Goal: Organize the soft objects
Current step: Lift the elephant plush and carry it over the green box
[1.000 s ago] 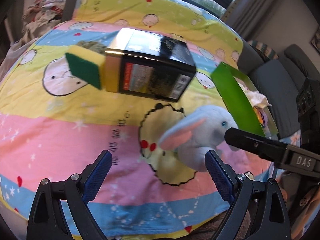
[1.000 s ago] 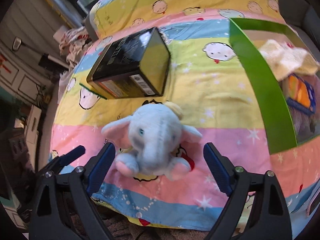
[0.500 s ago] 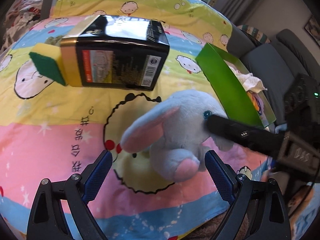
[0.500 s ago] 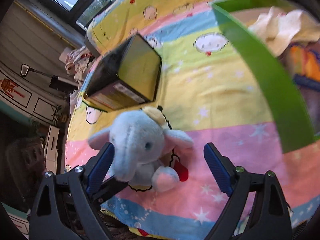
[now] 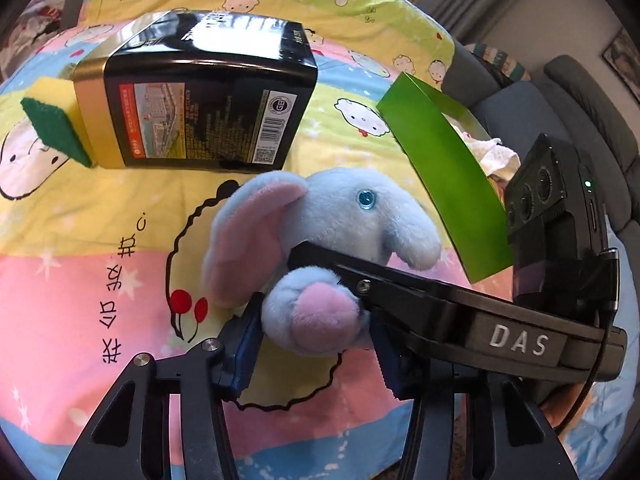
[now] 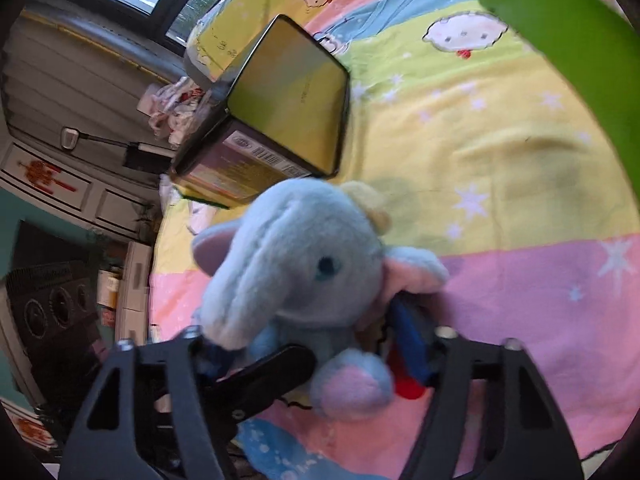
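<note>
**Left-wrist and right-wrist entry: plush elephant, gripped from two sides**

Left wrist view, lower centre: left gripper (image 5: pixel 316 354), jaws just closed in, blue pads pressing either side of one pink-soled foot of the elephant (image 5: pixel 340 216). Gripping the foot only; head and ears stand free above it, toward frame centre.

Same view, right: right gripper (image 5: pixel 312 252) enters from the right edge, one black finger (image 5: pixel 400 280) laid across the toy beneath the trunk.

Right wrist view, lower centre: right gripper (image 6: pixel 308 344), jaws likewise just closed in, set around the elephant's (image 6: pixel 304 264) lower body. Right pad lies against the flank under the ear; left pad is hidden behind the trunk, so contact there is judged, not seen. Reads as gripping the body.

Location of toy: sitting upright on the striped blanket (image 5: pixel 80 280), long axis running up the frame, away from both grippers.

Destination, judged: green box (image 5: pixel 444 164), upper right in the left view, already holding soft items. Right gripper lies on that side and has the fuller hold.

Also present: black tin (image 5: pixel 208 96), upper left; sponge (image 5: pixel 52 128) touching its left end.
</note>
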Demonstrator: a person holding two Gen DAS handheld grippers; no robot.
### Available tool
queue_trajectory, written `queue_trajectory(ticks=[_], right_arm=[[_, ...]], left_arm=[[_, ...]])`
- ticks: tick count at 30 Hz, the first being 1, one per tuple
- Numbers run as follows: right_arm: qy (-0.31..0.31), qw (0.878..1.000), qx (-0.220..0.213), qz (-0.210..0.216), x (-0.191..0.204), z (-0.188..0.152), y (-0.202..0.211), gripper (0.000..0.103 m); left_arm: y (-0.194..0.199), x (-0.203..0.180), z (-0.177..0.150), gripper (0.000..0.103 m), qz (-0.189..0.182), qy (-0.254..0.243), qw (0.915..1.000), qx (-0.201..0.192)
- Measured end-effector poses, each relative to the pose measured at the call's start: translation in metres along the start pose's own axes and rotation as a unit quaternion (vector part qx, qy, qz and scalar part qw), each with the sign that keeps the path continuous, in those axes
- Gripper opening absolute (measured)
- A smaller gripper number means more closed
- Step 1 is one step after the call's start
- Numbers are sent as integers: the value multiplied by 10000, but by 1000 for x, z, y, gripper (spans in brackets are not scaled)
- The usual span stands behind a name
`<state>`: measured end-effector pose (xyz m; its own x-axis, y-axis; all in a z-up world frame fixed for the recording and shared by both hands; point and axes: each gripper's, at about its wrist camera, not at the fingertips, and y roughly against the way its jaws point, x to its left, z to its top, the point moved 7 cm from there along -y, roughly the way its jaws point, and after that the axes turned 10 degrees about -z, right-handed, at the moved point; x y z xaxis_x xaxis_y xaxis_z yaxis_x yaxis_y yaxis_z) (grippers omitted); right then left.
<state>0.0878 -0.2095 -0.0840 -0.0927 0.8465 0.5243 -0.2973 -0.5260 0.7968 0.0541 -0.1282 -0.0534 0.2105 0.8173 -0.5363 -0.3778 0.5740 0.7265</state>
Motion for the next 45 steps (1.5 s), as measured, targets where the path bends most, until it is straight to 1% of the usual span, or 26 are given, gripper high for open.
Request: queue_trajectory(ticks=[3,6,10,13,19,24,30,35,40,45], right_arm=[[9,9999,-97,45,3,-2,5,57],[17,9996,-274,96,7,-1,17,57],[24,9977,-661,133,16,6,45,57],[28,9949,-1005,107,19,17,70,57],[-46,9857,-1681,46,14,42,123,57],[-180,9748,-2225,-13,6,65,163,57],[-359,9620,-2699,-189,-13,90,198,57],[-556,9534,-2950,-308,-34,110,215,57],[-816,9466,-3085,-457,-66,129,223,57],[-1110,9424,-3111,-523,-93,145,220,57]], left_arm=[[3,-5,0,50,56,-89,9999,-28],[12,-16,5,50,77,-273,9995,-143],[22,-35,17,50,20,-563,9979,-334],[32,-55,29,50,-104,-839,9951,-517],[44,-101,60,50,-314,-1438,9856,-829],[46,-139,88,50,-473,-1916,9751,-1013],[34,-175,115,50,-732,-2318,9641,-1068],[16,-198,135,50,-931,-2556,9568,-1024],[-10,-215,150,50,-1091,-2708,9526,-852],[-42,-226,164,50,-1168,-2784,9511,-657]])
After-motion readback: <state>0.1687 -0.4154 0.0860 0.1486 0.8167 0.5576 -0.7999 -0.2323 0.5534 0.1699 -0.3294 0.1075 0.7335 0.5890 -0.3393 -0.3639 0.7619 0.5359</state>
